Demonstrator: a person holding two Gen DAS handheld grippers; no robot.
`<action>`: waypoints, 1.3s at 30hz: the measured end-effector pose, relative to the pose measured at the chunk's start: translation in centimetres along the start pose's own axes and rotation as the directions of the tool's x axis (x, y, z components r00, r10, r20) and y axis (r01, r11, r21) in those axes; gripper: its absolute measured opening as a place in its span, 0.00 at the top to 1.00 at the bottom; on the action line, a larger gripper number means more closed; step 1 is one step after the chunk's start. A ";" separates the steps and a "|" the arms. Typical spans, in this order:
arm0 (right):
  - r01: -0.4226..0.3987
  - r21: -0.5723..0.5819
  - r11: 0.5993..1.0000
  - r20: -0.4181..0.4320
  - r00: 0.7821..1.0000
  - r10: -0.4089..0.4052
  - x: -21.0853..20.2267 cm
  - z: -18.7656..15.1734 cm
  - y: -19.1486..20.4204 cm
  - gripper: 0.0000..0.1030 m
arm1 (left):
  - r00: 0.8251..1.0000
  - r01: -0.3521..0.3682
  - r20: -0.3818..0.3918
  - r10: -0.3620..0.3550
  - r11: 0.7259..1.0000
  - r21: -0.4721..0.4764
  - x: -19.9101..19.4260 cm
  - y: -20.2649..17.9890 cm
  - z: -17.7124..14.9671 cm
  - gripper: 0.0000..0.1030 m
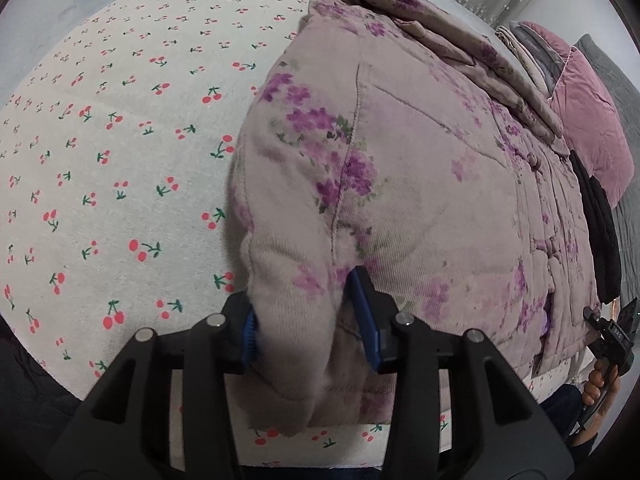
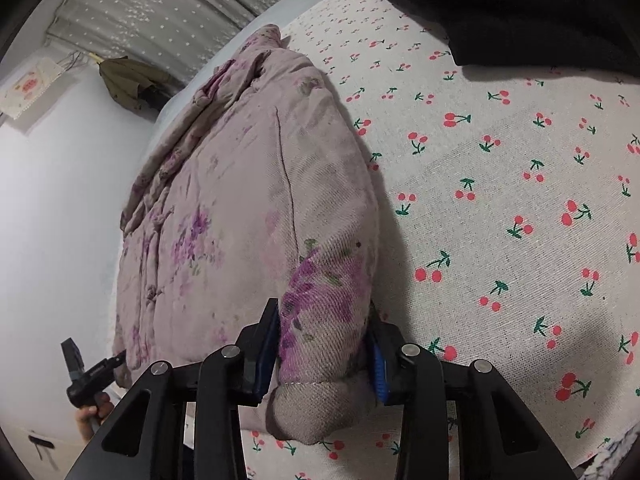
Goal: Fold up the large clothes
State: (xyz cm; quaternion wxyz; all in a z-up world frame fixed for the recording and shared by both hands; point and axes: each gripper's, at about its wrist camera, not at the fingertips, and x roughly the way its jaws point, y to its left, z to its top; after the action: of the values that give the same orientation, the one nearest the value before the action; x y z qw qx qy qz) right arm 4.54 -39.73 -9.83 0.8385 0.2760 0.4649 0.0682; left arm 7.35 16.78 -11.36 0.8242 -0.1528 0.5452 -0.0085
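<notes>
In the left wrist view, the padded jacket (image 1: 420,168), pale mauve with purple flowers, lies on the cherry-print sheet (image 1: 112,152) and fills the right half of the picture. The left gripper (image 1: 306,320) pinches a thick fold at the near corner of the jacket, its jaws pressed on the cloth from both sides, and the blue pads (image 1: 362,312) touch the fabric. Beyond the far edge of the jacket a pink cushion (image 1: 592,120) rests, and a black garment (image 1: 600,232) lies just beside the jacket on its right side. The right gripper (image 1: 612,332) shows small at the right lower corner of the jacket. In the right wrist view, the jacket (image 2: 240,184) stretches away on the sheet (image 2: 500,200), with its row of cloth buttons on the left part. The right gripper (image 2: 324,344) clamps the rolled near corner of the jacket between its jaws. To the far right of the jacket lies the black garment (image 2: 520,8). The left gripper (image 2: 86,372) appears near the left lower corner of the jacket; its jaws cannot be judged here.
</notes>
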 end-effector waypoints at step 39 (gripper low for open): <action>-0.191 -0.369 0.910 0.414 0.843 0.345 -23.4 -8.5 11.0 0.88 | 0.893 0.248 0.361 -0.269 0.963 0.106 -22.4 -0.4 -8.3 0.85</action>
State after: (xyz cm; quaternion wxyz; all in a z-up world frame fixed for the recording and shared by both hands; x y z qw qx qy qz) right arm -13.89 -35.78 9.80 0.9404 0.2107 0.1871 0.1903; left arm -9.14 18.40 5.89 0.9081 -0.1990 0.3532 -0.1044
